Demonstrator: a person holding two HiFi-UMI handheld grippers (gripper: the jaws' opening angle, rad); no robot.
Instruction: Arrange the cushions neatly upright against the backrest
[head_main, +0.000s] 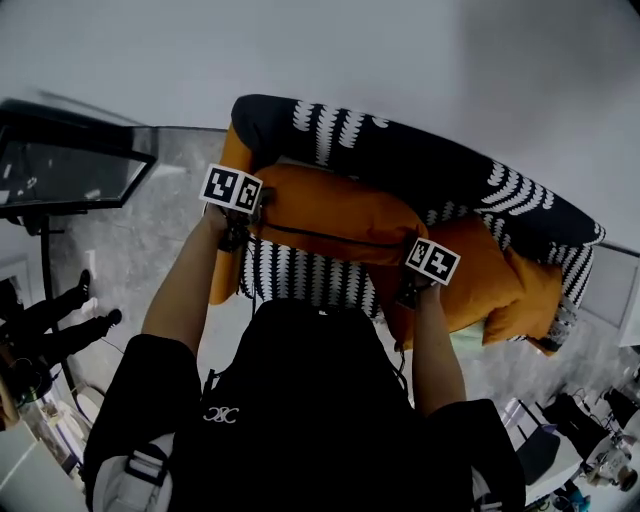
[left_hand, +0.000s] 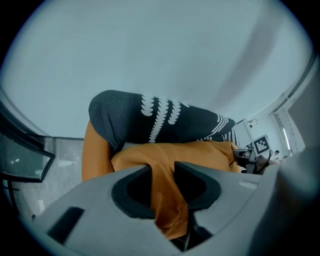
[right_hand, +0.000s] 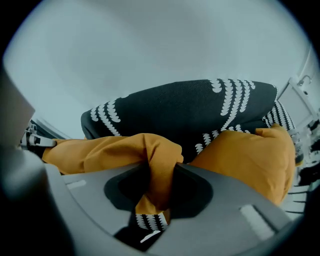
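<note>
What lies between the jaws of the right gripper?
A bunched fold of the orange cushion fills the right gripper's jaws, seen in the right gripper view.

The left arm (head_main: 185, 290) and right arm (head_main: 437, 345) stretch forward, claws angled steeply down. The left claw (left_hand: 162, 172) and the right claw (right_hand: 161, 175) each pinch fabric of the orange cushion (head_main: 330, 215) between narrowly parted jaws.
</note>
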